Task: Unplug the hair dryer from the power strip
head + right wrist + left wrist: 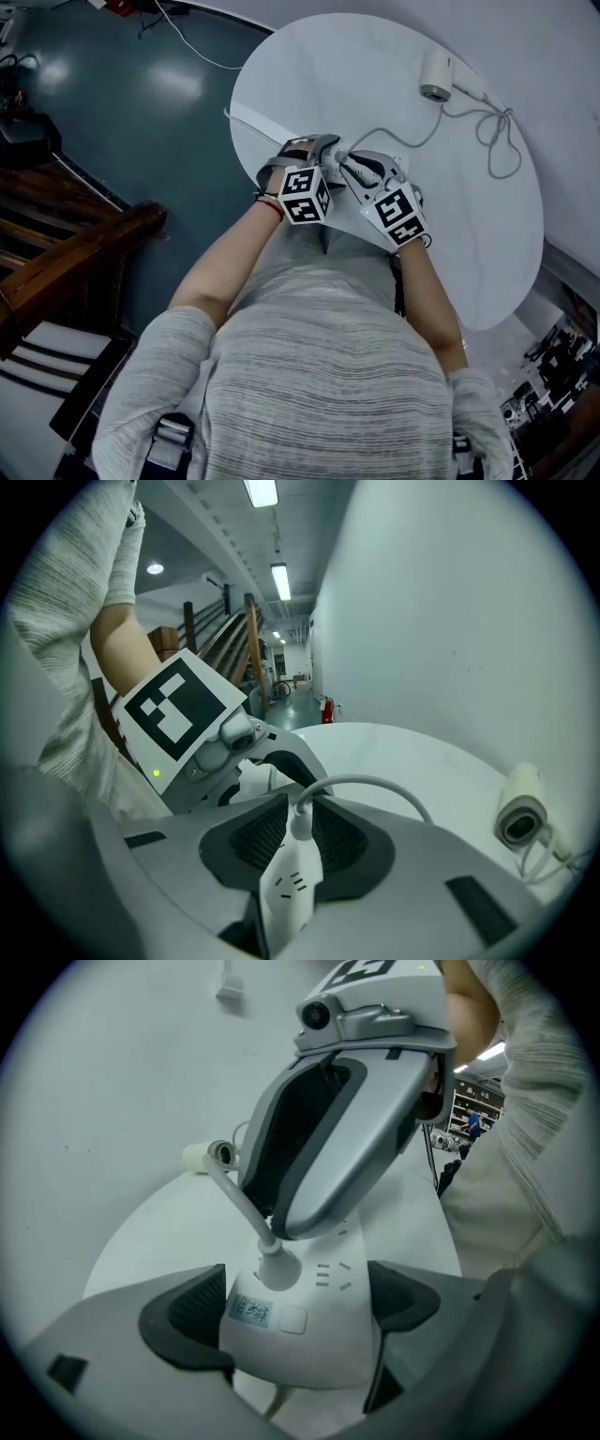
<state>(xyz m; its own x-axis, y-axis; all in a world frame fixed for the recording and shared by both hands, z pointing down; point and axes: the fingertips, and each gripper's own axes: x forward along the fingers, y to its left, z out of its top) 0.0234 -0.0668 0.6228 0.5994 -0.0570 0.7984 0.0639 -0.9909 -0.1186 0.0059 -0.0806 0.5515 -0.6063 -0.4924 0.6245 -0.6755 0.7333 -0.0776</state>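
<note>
On the tabletop (469,234), still plugged in
The left claw (295,1307) clamps the power strip (309,1349) by its sides, right claw (300,836) pinched shut on the plug (300,819); hair dryer (437,73) lies well beyond both.

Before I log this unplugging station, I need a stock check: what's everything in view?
table: one, white, round, beside the wall.
hair dryer: one, white, far side of the table.
cord: one, white, running from dryer to plug.
plug: one, white, seated in the power strip.
power strip: one, white, near table edge.
floor cable: one, white, on the dark teal floor.
wooden railing: one, brown, left of the table.
left gripper: one, grey-white, clamped on the power strip.
right gripper: one, grey-white, clamped on the plug.
forearms: two, grey sleeves.
</note>
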